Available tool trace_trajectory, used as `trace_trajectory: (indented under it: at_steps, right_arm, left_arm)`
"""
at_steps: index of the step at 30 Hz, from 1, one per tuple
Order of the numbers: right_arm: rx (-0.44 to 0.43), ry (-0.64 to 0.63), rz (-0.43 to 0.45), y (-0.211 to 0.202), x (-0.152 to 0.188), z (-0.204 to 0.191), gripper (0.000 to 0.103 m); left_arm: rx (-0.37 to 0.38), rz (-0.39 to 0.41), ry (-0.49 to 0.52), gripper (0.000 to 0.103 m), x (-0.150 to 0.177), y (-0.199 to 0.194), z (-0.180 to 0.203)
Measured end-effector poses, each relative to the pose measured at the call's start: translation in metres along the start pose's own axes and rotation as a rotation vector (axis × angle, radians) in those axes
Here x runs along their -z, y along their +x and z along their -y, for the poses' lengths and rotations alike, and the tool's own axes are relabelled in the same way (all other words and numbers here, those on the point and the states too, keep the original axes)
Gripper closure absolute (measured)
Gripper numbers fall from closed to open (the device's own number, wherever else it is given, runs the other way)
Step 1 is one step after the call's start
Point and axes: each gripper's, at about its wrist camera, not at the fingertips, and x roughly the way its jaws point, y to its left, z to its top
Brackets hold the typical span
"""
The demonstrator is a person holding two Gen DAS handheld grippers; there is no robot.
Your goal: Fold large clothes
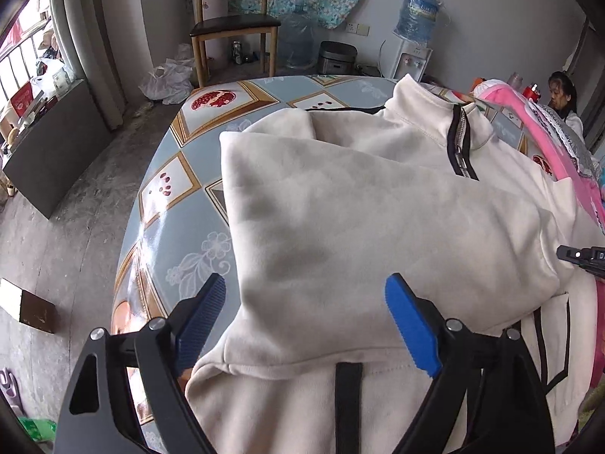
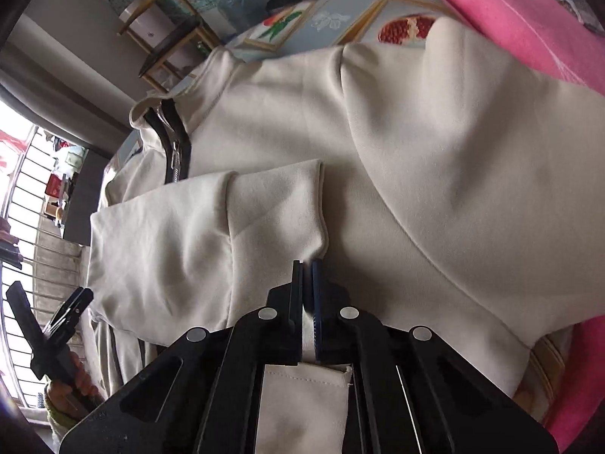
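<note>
Here the right tool [image 2: 307, 287] hides its pinched cuff [image 2: 302, 397].

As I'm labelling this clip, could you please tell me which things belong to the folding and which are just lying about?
Job: cream zip-neck garment, left gripper open above it, right gripper shut on a cream fabric edge.
Lying about: pink cloth, wooden chair, water dispenser, patterned tablecloth.

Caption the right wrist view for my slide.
Right gripper shut on the cream sweatshirt's cuff, left sleeve already folded across.
</note>
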Motion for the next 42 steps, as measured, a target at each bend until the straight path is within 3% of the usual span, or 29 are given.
trace_trajectory:
  at_steps: [4,9,13,17,19,23,27,29,34,42]
  right_arm:
    - [-0.022,-0.037,0.094,-0.027,-0.013,-0.003,0.099]
    - [0.071,-0.067,0.036,0.002,-0.006,0.005,0.099]
    - [0.12,-0.109,0.086,-0.006,0.007,-0.001,0.089]
    - [0.168,-0.23,0.157,-0.02,0.015,-0.033,0.067]
    - [0.186,-0.276,0.134,-0.01,0.018,-0.046,0.066]
    - [0.261,-0.349,0.108,0.02,0.028,-0.055,0.061]
    - [0.241,-0.341,0.114,0.003,0.026,-0.051,0.054]
    - [0.21,-0.309,0.139,-0.016,0.023,-0.043,0.04]
    - [0.208,-0.166,0.188,-0.08,0.014,0.025,0.034]
    - [0.345,0.325,0.254,-0.194,0.013,0.235,0.034]
  left_arm:
    - [-0.017,0.021,0.008,0.019,-0.004,0.004,0.004]
    - [-0.023,-0.017,0.043,0.019,0.004,0.016,0.013]
    - [-0.031,-0.007,0.08,0.018,0.004,0.013,0.019]
    - [-0.012,-0.017,0.046,0.009,-0.002,0.017,0.023]
    - [-0.021,-0.035,0.033,0.005,-0.003,0.025,0.029]
    - [-0.117,-0.035,0.125,0.004,0.001,0.039,0.047]
    - [-0.094,-0.01,0.118,0.004,0.004,0.039,0.043]
    - [-0.086,0.004,0.125,0.004,0.006,0.038,0.042]
    - [-0.069,0.005,0.13,0.004,0.008,0.038,0.038]
    - [-0.084,-0.001,0.12,0.004,0.007,0.039,0.039]
